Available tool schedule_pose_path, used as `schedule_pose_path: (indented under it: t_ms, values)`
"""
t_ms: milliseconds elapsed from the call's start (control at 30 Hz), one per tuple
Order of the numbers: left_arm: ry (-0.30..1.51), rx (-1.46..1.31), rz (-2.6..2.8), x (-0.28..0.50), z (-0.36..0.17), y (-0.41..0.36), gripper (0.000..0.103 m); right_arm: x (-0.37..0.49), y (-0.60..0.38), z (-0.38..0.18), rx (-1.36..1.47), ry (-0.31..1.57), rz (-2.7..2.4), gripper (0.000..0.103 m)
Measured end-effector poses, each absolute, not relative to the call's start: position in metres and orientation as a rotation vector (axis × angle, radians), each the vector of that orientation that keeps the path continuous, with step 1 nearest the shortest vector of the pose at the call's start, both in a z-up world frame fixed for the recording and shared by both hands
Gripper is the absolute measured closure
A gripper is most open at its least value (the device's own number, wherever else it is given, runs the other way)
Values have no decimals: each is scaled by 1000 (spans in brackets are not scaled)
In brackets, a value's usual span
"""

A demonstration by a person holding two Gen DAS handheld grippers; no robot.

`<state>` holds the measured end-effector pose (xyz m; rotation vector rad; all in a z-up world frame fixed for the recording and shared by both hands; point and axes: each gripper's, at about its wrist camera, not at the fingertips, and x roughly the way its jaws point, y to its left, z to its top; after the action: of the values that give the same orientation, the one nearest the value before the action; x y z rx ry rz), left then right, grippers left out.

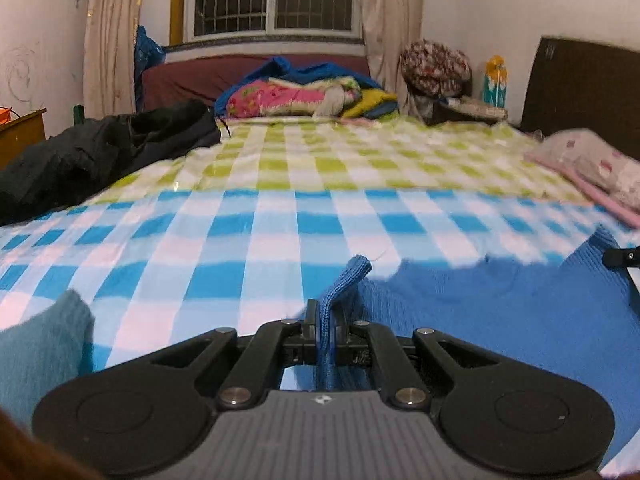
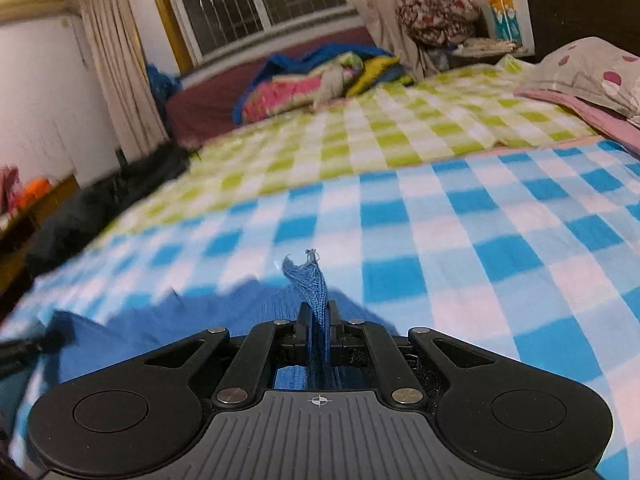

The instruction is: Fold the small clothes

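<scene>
A blue knit garment (image 1: 480,312) lies on the blue-and-white checked bed cover (image 1: 240,248). My left gripper (image 1: 325,320) is shut on a fold of the garment's left edge, which sticks up between the fingers. My right gripper (image 2: 318,320) is shut on another pinch of the same blue knit garment (image 2: 224,320), a frayed corner rising above the fingers. The tip of the right gripper shows at the right edge of the left wrist view (image 1: 620,258). The left gripper's tip shows at the left edge of the right wrist view (image 2: 24,348).
A teal cloth (image 1: 44,344) lies at the near left. A black garment (image 1: 100,156) sits at the bed's left side. A pink pillow (image 1: 592,168) lies on the right. A pile of bright bedding (image 1: 304,92) is at the far end under the window.
</scene>
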<state>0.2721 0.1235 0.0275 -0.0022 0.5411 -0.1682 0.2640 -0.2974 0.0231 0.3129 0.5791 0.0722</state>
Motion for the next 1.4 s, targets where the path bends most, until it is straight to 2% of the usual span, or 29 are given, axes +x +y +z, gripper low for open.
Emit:
schedule_pose_path:
  t_ms: [167, 400, 567, 733, 800, 1000, 1200, 1400]
  values:
    - [497, -35, -153, 282, 36, 127, 91, 264, -305, 36, 371, 498, 61, 99]
    - [615, -12, -95, 298, -8, 126, 90, 281, -306, -14, 356, 649, -18, 99]
    - [600, 51, -66, 290, -11, 118, 86, 281, -302, -18, 316, 653, -16, 93]
    - [581, 37, -37, 281, 3, 121, 72, 271, -306, -3, 336, 624, -18, 88]
    - [569, 18, -37, 275, 8, 123, 70, 261, -303, 6, 310, 598, -20, 86]
    - [549, -38, -18, 248, 14, 125, 70, 234, -292, 16, 251, 545, 3, 83]
    - [573, -33, -38, 225, 0, 112, 69, 238, -289, -15, 257, 637, 4, 82]
    - [595, -92, -20, 226, -8, 119, 64, 233, -295, -10, 299, 630, -4, 81]
